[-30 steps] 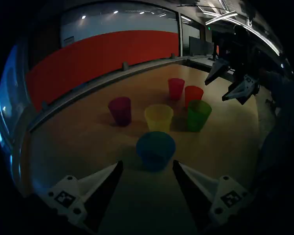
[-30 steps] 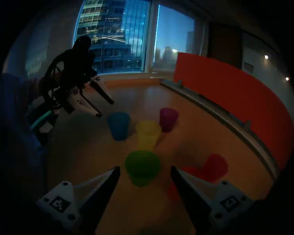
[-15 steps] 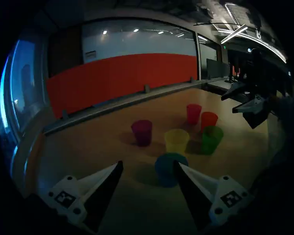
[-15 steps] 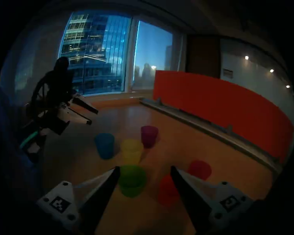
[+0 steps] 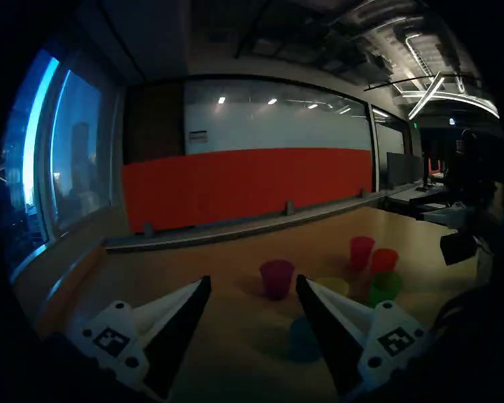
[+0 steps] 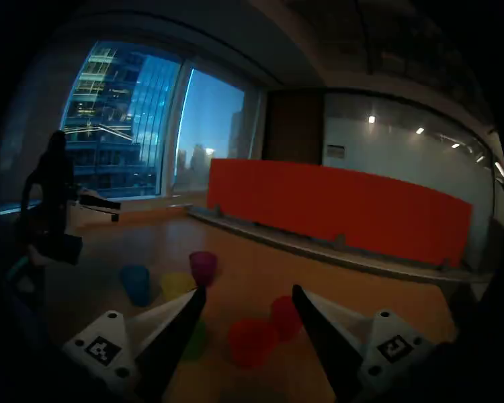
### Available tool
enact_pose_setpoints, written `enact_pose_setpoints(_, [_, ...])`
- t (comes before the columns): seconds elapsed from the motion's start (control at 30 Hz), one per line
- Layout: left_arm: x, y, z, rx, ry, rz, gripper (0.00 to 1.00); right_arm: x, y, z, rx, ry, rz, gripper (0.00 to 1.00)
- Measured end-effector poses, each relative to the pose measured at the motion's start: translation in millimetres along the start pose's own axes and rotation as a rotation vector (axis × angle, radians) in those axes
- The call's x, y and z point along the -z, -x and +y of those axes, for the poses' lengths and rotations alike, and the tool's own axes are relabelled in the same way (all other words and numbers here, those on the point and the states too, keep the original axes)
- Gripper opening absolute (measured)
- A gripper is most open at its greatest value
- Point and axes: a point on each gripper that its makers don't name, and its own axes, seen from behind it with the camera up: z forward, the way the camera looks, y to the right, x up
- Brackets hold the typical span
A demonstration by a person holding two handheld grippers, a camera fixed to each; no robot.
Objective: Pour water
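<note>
Both grippers have swung up and away from the cups (image 5: pixel 277 278) grouped on the desk (image 5: pixel 212 258). A second ago the left gripper (image 5: pixel 251 282), jaws spread wide and empty, framed the blue cup (image 5: pixel 302 339) squarely; now that cup sits low beside one finger. The right gripper (image 6: pixel 247 290), just as wide and empty, has lifted off the green cup (image 6: pixel 197 339), so I'd say no pouring is under way.

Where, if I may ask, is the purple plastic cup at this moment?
In the left gripper view, the purple plastic cup stands mid-frame on the wooden table, just left of the yellow plastic cup.
</note>
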Motion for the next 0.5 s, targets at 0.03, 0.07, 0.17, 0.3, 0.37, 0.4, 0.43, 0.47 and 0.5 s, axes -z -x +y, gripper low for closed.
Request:
enact_pose_setpoints(0.03, [0.8, -2.4, -2.2, 0.003, -0.014, 0.011, 0.94, 1.0, -1.9, 4.2, -0.005, 0.019, 0.01, 0.99])
enact_pose_setpoints(0.07, [1.6, -5.1, -4.7, 0.006, -0.03, 0.024, 0.94, 2.1, -4.1, 8.9, -0.01, 0.041, 0.021, 0.99])
enact_pose_setpoints(0.17, [4.5, -11.4, -9.3, 0.014, -0.063, 0.055, 0.94, 4.9, -8.1, 22.4, -0.028, 0.097, 0.047, 0.99])
enact_pose_setpoints(0.3, [10.6, -17.0, -16.7, 0.022, -0.11, 0.083, 0.94, 12.2, -13.2, 44.6, -0.056, 0.185, 0.084, 0.99])
enact_pose_setpoints(0.37, [13.7, -18.8, -21.4, 0.025, -0.133, 0.097, 0.94, 17.8, -16.8, 56.7, -0.069, 0.232, 0.105, 0.99])
enact_pose_setpoints(0.4, [15.0, -19.4, -24.1, 0.026, -0.145, 0.103, 0.94, 20.7, -18.8, 63.1, -0.076, 0.257, 0.116, 0.99])
enact_pose_setpoints(0.43, [16.1, -19.9, -27.1, 0.026, -0.159, 0.108, 0.94, 23.8, -20.9, 69.9, -0.083, 0.283, 0.128, 0.99])
enact_pose_setpoints(0.47, [17.3, -20.5, -30.5, 0.027, -0.174, 0.114, 0.94, 27.3, -23.3, 77.6, -0.091, 0.312, 0.14, 0.99])
enact_pose_setpoints(0.5, [18.2, -20.9, -33.0, 0.027, -0.184, 0.119, 0.94, 30.4, -24.6, 84.5, -0.097, 0.338, 0.15, 0.99])
